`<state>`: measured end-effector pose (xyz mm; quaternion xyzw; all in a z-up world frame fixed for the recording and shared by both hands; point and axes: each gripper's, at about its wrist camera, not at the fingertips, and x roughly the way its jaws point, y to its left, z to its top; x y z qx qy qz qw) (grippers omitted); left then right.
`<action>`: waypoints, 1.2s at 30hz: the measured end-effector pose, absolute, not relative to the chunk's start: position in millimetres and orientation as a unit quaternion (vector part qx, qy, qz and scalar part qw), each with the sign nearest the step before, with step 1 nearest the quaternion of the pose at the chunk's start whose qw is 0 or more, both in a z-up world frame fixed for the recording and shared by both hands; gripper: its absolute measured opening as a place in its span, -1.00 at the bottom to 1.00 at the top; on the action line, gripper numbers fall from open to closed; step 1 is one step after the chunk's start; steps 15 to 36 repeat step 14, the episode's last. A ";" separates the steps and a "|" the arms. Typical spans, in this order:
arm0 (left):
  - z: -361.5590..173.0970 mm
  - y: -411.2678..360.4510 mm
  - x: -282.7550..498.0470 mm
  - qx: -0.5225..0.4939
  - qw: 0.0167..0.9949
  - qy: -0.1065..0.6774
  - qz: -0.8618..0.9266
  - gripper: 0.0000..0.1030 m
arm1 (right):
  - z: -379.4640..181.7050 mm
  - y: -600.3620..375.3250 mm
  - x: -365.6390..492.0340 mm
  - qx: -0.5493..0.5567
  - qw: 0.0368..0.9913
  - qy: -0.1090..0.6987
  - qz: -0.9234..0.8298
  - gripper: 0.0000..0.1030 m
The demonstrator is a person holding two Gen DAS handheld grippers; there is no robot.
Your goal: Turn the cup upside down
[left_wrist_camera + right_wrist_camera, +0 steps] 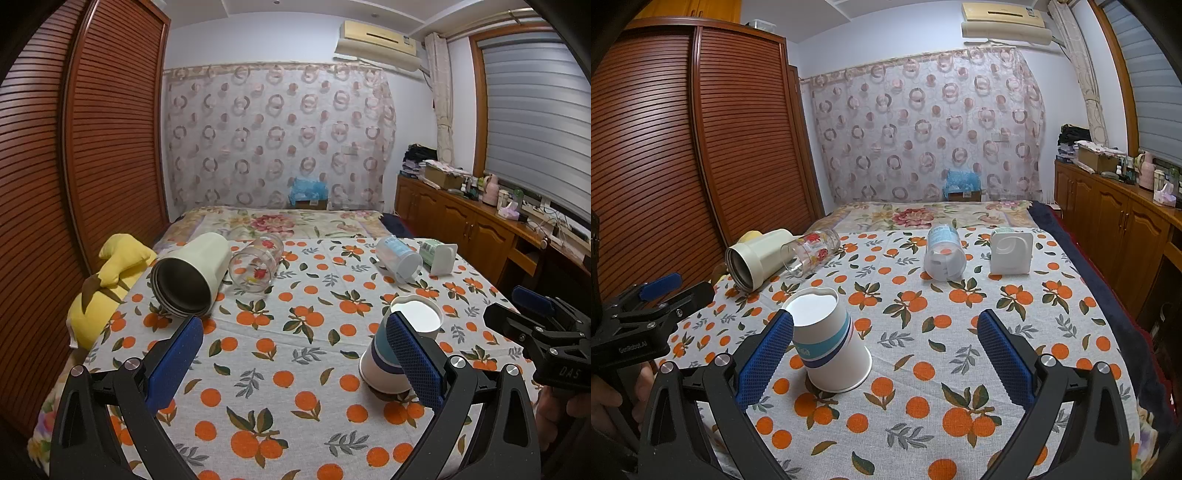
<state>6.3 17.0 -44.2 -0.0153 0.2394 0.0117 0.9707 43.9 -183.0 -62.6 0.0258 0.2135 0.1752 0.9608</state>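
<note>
A white paper cup (829,341) with blue bands stands upside down on the orange-print cloth, base up, wide mouth on the cloth. It also shows in the left wrist view (397,350), just behind my left gripper's right finger. My left gripper (295,347) is open and empty, with the cup at its right side. My right gripper (886,347) is open and empty; the cup stands just inside its left finger, apart from the pad or barely touching. Each gripper shows in the other's view, the right one (535,321) and the left one (657,295).
A cream tumbler (192,277), a clear printed glass (256,264), a clear plastic cup (399,256) and a white square container (441,258) lie on the cloth farther back. A yellow plush (107,291) sits at the left edge. A wardrobe stands left, a wooden cabinet right.
</note>
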 end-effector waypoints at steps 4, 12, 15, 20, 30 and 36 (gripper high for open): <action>-43.5 17.6 7.0 -0.015 0.971 0.239 0.012 0.86 | -62.4 -182.9 43.9 0.026 0.961 0.213 0.175 0.95; -43.4 17.3 7.5 -0.015 0.971 0.238 0.013 0.86 | -63.0 -183.5 43.9 0.026 0.961 0.213 0.176 0.95; -43.2 17.7 8.0 -0.014 0.971 0.238 0.012 0.86 | -63.0 -183.5 43.9 0.026 0.961 0.213 0.175 0.95; -43.2 17.7 8.0 -0.014 0.971 0.238 0.012 0.86 | -63.0 -183.5 43.9 0.026 0.961 0.213 0.175 0.95; -43.2 17.7 8.0 -0.014 0.971 0.238 0.012 0.86 | -63.0 -183.5 43.9 0.026 0.961 0.213 0.175 0.95; -43.2 17.7 8.0 -0.014 0.971 0.238 0.012 0.86 | -63.0 -183.5 43.9 0.026 0.961 0.213 0.175 0.95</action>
